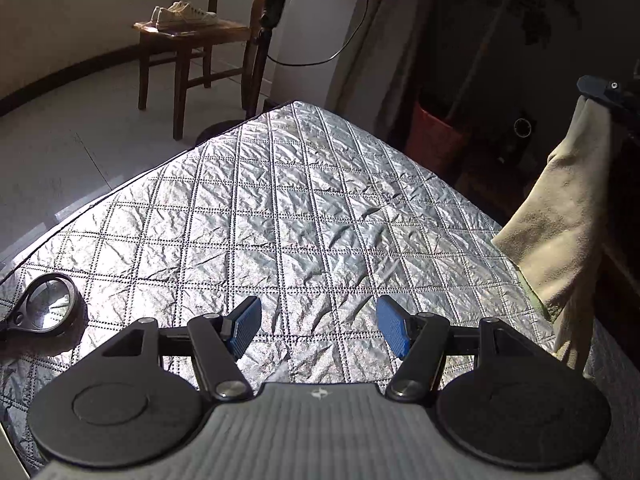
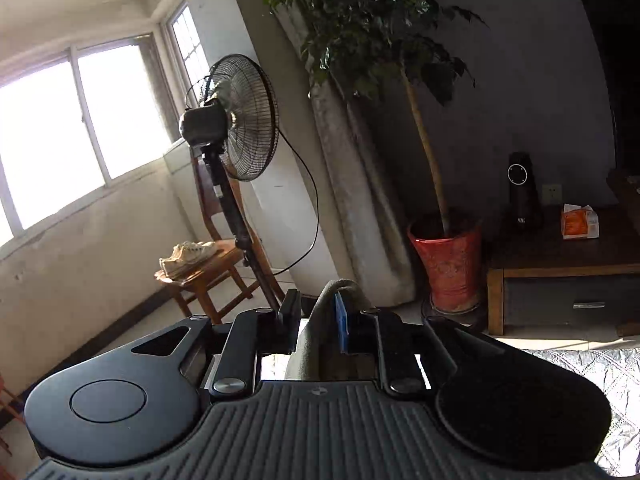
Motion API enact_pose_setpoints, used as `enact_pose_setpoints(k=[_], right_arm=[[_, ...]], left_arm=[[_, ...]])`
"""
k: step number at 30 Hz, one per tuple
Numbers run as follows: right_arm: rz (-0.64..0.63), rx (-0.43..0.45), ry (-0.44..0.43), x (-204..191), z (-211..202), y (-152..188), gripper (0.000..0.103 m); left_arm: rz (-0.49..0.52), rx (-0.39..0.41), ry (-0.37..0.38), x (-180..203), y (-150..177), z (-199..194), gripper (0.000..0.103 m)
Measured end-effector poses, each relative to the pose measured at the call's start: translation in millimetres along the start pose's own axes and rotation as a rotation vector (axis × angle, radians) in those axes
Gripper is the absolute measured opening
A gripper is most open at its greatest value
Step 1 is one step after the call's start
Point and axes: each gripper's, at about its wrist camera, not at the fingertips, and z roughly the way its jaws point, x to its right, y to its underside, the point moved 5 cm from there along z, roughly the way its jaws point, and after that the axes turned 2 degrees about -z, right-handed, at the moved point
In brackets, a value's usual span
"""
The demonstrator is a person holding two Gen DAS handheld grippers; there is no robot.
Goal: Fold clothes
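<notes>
Cloth [image 1: 560, 216], a pale beige piece, hangs at the right edge of the left wrist view, pinched at its top by the right tongs [image 2: 318, 320] and draping down past the edge of the quilted silver table [image 1: 280, 220]. In the right wrist view the fabric bunches up between the blue pads, which are clamped on it. Left tongs [image 1: 318, 326] sit low in the frame with pads spread wide and nothing between them, over bare quilting. A magnifying glass [image 1: 46, 308] lies at lower left. Whether the piece is being brought to be spread or carried off, I cannot tell. Handling it well likely means keeping the grip firm and giving the free tongs a second corner so the cloth hangs flat, not twisted.
</notes>
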Motion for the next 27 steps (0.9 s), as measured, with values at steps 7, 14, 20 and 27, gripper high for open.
enact_pose_setpoints(k=[7,14,20,27], right_arm=[[-0.163,-0.283,0.082,4.9,-90.1,134.7,0.059],[-0.264,-0.585,0.010,-38.7,-175.2,295.0,0.077],[-0.173,-0.639,-0.038,-55.5,-173.7,322.3,0.002],[-0.171,-0.681,-0.376,-127.0,-188.2,323.3,0.028]], left_arm=[[0.027,-0.025,0.016,6.1,4.5,3.3,0.060],[0.087,-0.012,0.010,13.1,4.6,3.4,0.061],[0.115,-0.012,0.014,20.1,7.5,4.0,0.061],[0.140,-0.019,0.021,29.2,12.3,6.0,0.061]])
